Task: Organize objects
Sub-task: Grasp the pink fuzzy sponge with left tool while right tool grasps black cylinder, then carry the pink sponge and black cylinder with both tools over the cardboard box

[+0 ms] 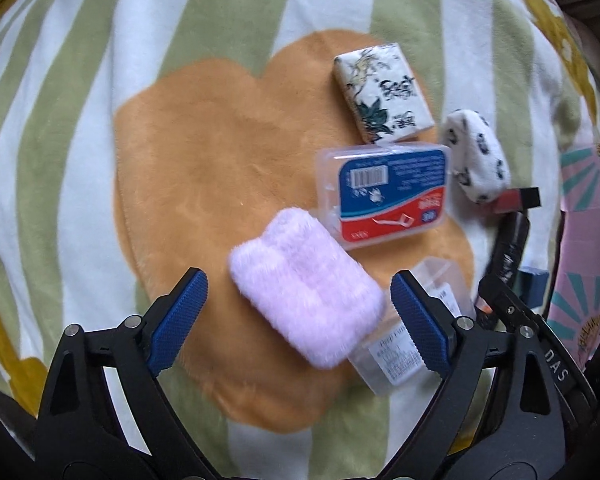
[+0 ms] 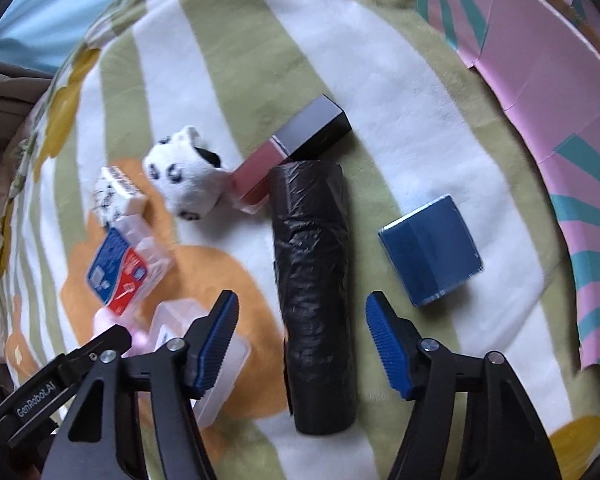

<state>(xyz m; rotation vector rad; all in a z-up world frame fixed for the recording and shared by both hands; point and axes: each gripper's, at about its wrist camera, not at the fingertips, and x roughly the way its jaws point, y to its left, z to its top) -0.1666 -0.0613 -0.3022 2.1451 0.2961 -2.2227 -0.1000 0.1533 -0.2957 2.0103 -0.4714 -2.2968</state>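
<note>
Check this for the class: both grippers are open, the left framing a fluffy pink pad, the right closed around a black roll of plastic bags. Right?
Not quite. The right wrist view shows the right gripper open, straddling the black roll of plastic bags without gripping it. The rest stands.

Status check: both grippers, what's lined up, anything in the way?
Left gripper open over pink fluffy pouch. Right gripper open, straddling black bag roll. Clear plastic case crowds the pouch.
</note>
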